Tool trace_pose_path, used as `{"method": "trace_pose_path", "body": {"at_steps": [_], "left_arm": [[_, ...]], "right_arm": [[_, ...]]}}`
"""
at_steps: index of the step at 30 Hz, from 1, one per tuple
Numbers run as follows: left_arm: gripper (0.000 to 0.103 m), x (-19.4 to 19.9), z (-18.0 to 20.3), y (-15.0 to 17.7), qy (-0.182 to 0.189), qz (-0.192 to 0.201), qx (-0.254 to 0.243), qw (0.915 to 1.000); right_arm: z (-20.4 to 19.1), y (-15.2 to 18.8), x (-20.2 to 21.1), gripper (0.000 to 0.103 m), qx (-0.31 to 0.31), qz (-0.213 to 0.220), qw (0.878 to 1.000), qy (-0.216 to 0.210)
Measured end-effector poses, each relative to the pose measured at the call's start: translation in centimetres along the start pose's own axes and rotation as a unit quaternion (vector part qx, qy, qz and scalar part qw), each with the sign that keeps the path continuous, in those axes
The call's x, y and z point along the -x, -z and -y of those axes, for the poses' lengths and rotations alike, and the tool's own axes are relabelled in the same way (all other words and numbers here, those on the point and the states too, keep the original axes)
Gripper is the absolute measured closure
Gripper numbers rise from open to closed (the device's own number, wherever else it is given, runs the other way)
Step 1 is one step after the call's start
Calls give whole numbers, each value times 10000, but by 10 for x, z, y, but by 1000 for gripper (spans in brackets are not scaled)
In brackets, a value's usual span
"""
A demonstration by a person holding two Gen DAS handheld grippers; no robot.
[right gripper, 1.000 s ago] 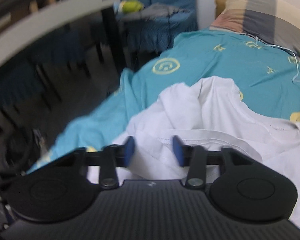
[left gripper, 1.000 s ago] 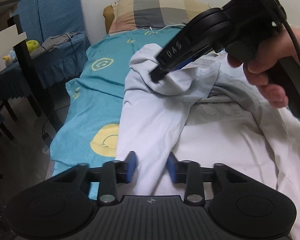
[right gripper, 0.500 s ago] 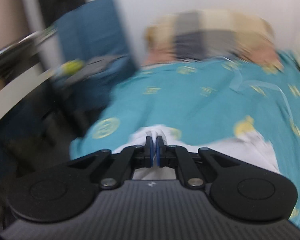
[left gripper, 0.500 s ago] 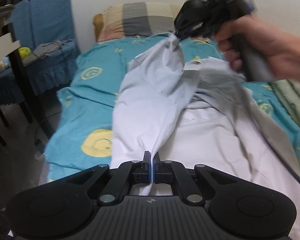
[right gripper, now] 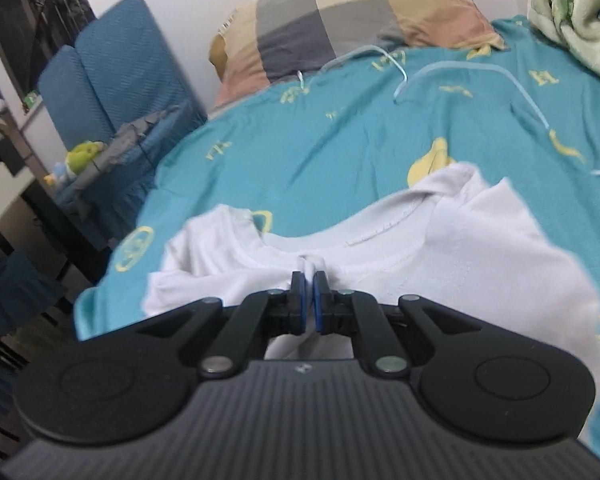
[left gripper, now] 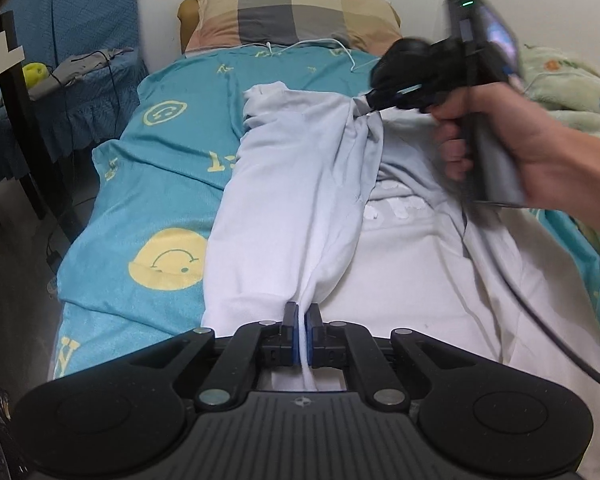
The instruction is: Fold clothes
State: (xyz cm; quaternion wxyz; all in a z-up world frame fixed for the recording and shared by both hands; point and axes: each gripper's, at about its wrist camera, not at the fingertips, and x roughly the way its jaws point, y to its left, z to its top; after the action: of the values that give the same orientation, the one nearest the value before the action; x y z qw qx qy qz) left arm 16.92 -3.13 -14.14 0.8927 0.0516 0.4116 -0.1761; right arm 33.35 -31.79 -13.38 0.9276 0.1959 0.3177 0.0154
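A white t-shirt lies along the teal bed. My left gripper is shut on its near edge, with cloth running between the pads. My right gripper, held in a hand, is shut on the shirt's far part near the collar and lifts it into a raised fold. In the right wrist view the right gripper pinches white cloth just below the collar, and the shirt spreads beneath it.
The teal sheet with yellow smiley prints covers the bed. A checked pillow and a white cable lie at the head. A green blanket is at the right. Blue chairs and a dark table leg stand left.
Both grippers were open a second ago and closed on the shirt. The right gripper has since carried its part of the shirt rightward across the bed, stretching the fold between the two grippers.
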Motion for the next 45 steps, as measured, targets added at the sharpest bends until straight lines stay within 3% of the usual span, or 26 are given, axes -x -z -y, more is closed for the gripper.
{"method": "trace_pose_path", "body": {"at_steps": [10,13,22,28,37,43,45], "left_arm": [[84,23,10,0,117,163,175,9996],[83,34,17,1,72,220,144,9996],[81,70,31,16,-224,359,-128,9990],[74,82,39,37,-409,187,-194,9988],[63,88,45,47,-781,50,-222,9967],[41,90,26,37,-808,-316,-8,9962],[27,93,11,28,-911,-628,-23,9939]], "right_arm": [[-41,18,167,95,376,125,9989,-246],[-54,29,217,95,674,229,9974,-58],[-62,92,308,95,636,110,9978,141],[-50,130,326,95,384,61,9992,-37],[-49,140,297,95,488,-220,9983,-234],[-45,142,289,94,419,-336,9984,-179],[-39,140,292,91,285,-266,9992,-87]]}}
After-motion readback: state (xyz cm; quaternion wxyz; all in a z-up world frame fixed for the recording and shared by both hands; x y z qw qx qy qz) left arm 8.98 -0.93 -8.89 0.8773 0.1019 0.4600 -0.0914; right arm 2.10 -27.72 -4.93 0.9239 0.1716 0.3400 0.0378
